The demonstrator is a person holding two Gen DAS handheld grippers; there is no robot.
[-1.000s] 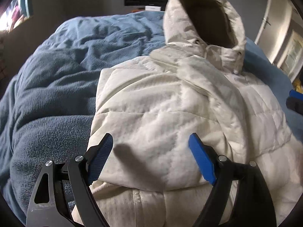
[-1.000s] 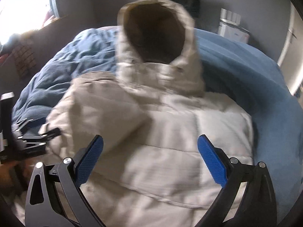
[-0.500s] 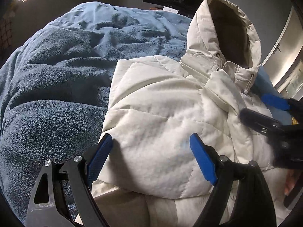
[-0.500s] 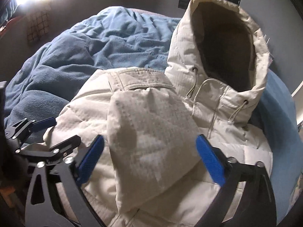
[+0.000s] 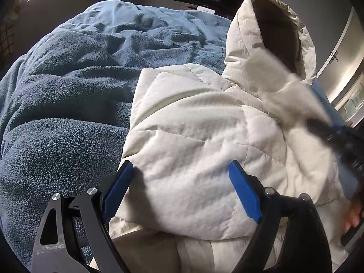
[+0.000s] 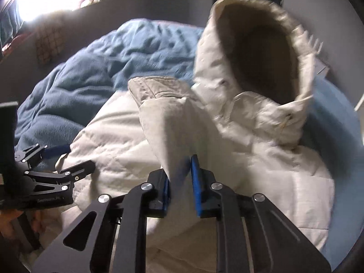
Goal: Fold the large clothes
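Cream quilted hooded jacket (image 5: 193, 141) lies folded on blue blanket (image 5: 68, 113).

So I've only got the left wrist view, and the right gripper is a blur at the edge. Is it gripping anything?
Observer: Yes. The right gripper is closing, with the sleeve of the white jacket pinched between its pads.
Operator: Where's the cuff?
Observer: The cuff lies across the jacket's front, just left of the hood.
Operator: And my left gripper, seen from that side?
Observer: The left gripper is open at the jacket's edge, one finger over the jacket and the other over the blue blanket.
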